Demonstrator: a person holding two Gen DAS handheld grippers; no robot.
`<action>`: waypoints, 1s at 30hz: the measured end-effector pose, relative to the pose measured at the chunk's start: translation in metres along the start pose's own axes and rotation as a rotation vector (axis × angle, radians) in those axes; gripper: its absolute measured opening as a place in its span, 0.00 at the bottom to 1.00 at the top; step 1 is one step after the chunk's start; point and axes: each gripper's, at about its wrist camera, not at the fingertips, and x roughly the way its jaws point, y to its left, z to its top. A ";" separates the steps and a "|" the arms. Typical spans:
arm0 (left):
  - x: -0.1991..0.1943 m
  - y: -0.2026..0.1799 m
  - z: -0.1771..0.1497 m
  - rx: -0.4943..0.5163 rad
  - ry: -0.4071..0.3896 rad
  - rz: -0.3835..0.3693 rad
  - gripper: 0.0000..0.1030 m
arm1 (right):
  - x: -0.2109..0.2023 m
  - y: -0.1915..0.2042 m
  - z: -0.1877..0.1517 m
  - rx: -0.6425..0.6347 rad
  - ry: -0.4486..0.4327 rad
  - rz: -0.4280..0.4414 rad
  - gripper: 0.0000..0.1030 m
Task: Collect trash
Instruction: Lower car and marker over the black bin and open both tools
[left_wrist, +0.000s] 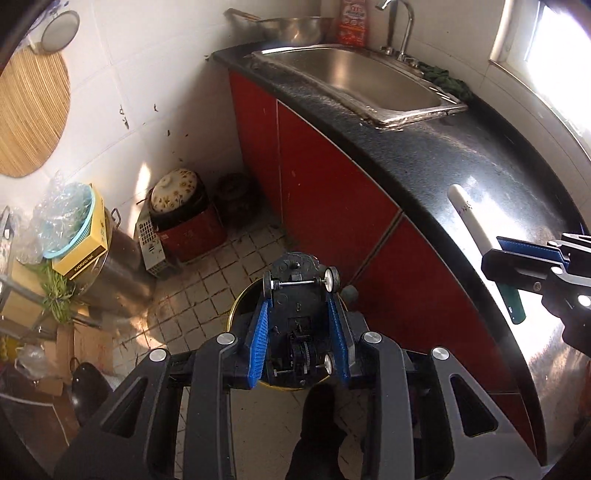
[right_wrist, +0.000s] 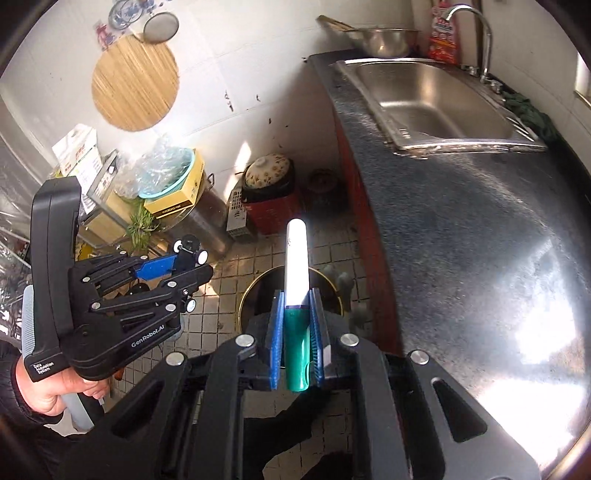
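Left gripper (left_wrist: 301, 343) clamps toy car chassis (left_wrist: 295, 314); right gripper (right_wrist: 298, 347) clamps pen (right_wrist: 296, 291), long axis along fingers; bin (right_wrist: 258, 291) directly below both fingertips, left nearer.

White tiled walls (right_wrist: 258, 55) meet a floor of small square tiles (left_wrist: 207, 295). A shiny black counter (right_wrist: 461, 229) holds a steel sink (left_wrist: 373, 79) above red cupboard doors (left_wrist: 325, 192). Sunlight glares.

Both wrist cameras look steeply down past the worktop's (left_wrist: 461, 155) front edge at the tiled floor (left_wrist: 207, 295), sharing the sink (right_wrist: 436, 99) and bin (right_wrist: 258, 291).
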 end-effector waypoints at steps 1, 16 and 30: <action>0.004 0.007 -0.001 -0.008 0.005 0.001 0.29 | 0.008 0.005 0.002 -0.005 0.009 0.008 0.14; 0.128 0.042 -0.023 -0.014 0.119 -0.043 0.29 | 0.170 0.004 -0.005 0.074 0.253 0.039 0.14; 0.144 0.052 -0.035 -0.011 0.136 -0.064 0.75 | 0.169 -0.007 0.004 0.088 0.234 0.036 0.66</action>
